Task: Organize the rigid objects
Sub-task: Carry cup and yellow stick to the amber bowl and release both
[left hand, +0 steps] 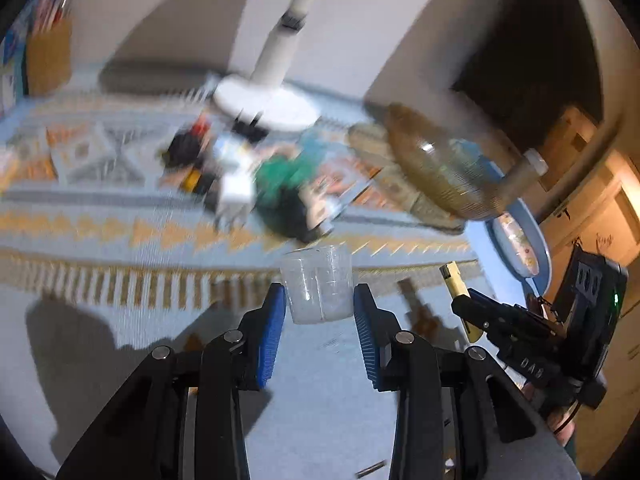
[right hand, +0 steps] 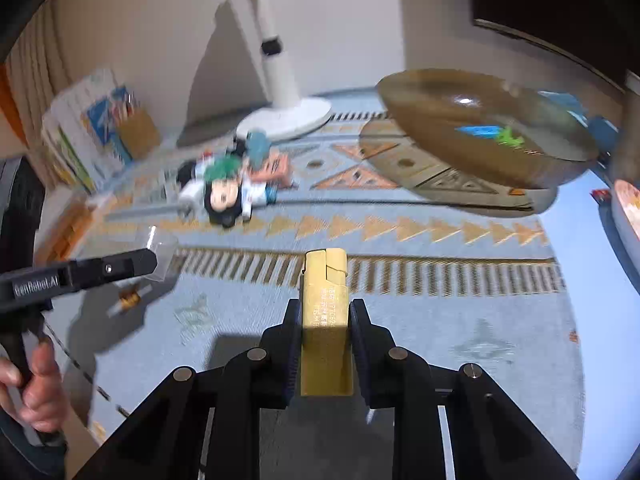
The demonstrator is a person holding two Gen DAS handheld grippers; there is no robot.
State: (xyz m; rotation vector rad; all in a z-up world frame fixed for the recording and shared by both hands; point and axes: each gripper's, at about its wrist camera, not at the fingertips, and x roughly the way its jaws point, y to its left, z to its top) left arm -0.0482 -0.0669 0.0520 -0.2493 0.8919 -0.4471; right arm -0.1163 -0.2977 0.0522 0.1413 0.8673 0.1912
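Cup risk: the clear plastic cup [left hand: 318,284] sits between the blue pads [left hand: 270,336] of the left gripper [left hand: 320,312]; the walls are thin and slick, so I judge it could slip or buckle if squeezed harder or swung fast.
Lighter risk: the yellow lighter [right hand: 325,320] stands upright and long above the right gripper [right hand: 325,332]; a knock could pivot it out of the pinch.
Clutter risk: the toy figures [right hand: 226,190] and the fan base [right hand: 286,118] lie ahead on the patterned rug [right hand: 440,280], and the low round table [right hand: 480,128] hangs close on the right.
Left jaws: closed in on the cup, pads at its sides.
Right jaws: pressed tight on the lighter's lower body.
Pose: both grippers tilt down toward the rug, side by side, both loads off the floor; a hand [right hand: 36,392] grips the left handle.
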